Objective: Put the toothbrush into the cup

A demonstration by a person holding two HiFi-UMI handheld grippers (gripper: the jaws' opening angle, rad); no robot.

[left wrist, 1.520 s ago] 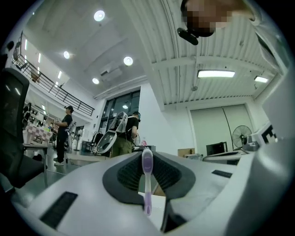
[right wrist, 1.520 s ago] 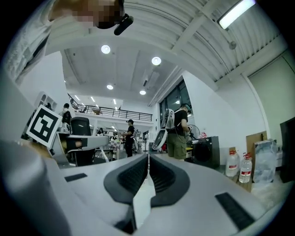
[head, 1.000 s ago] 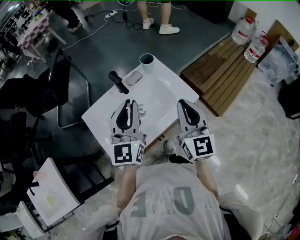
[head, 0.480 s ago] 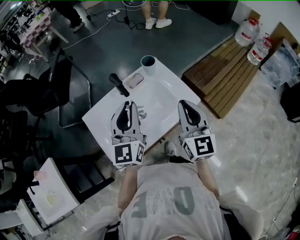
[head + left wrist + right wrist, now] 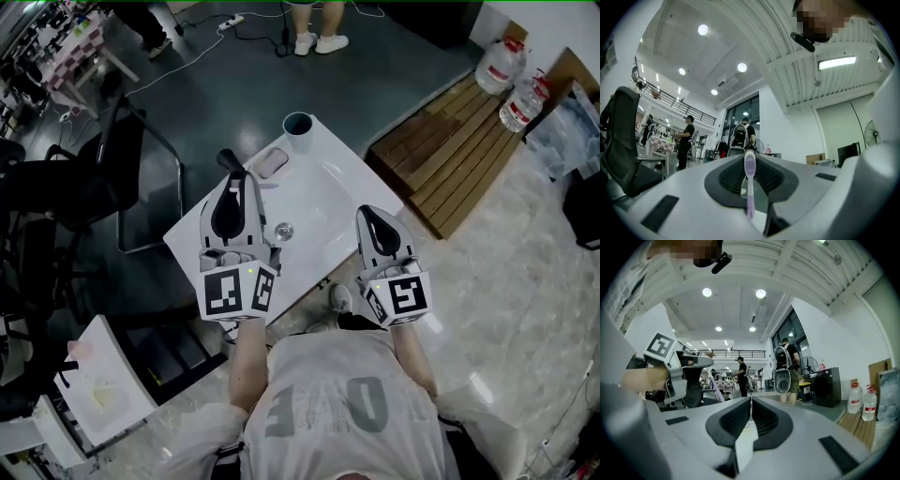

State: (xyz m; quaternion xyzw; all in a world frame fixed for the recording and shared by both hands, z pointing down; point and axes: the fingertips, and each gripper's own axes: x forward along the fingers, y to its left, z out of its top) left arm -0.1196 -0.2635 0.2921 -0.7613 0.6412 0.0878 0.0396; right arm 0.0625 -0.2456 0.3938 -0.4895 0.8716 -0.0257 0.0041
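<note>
My left gripper (image 5: 235,178) hangs over the left part of the white table (image 5: 328,187), shut on a purple toothbrush (image 5: 749,187). The brush stands upright between the jaws, head up, in the left gripper view. A blue-grey cup (image 5: 297,127) stands open-mouthed on the table's far corner, well beyond this gripper. Over the near right edge of the table my right gripper (image 5: 371,216) has its jaws together (image 5: 750,401) with nothing between them. From the right gripper view I see the left gripper (image 5: 677,373) and the toothbrush (image 5: 716,389) at the left.
A black handle-like thing (image 5: 230,161) and an oval dish (image 5: 270,161) lie by the far-left edge, a small shiny round thing (image 5: 283,231) mid-table. A black chair (image 5: 103,178) stands left, a wooden pallet (image 5: 450,150) with water bottles (image 5: 494,64) right. A person's feet (image 5: 314,42) are beyond.
My left gripper has risen and moved away from me toward the table's far left with the toothbrush, uncovering the small round thing. The right gripper has barely shifted.
</note>
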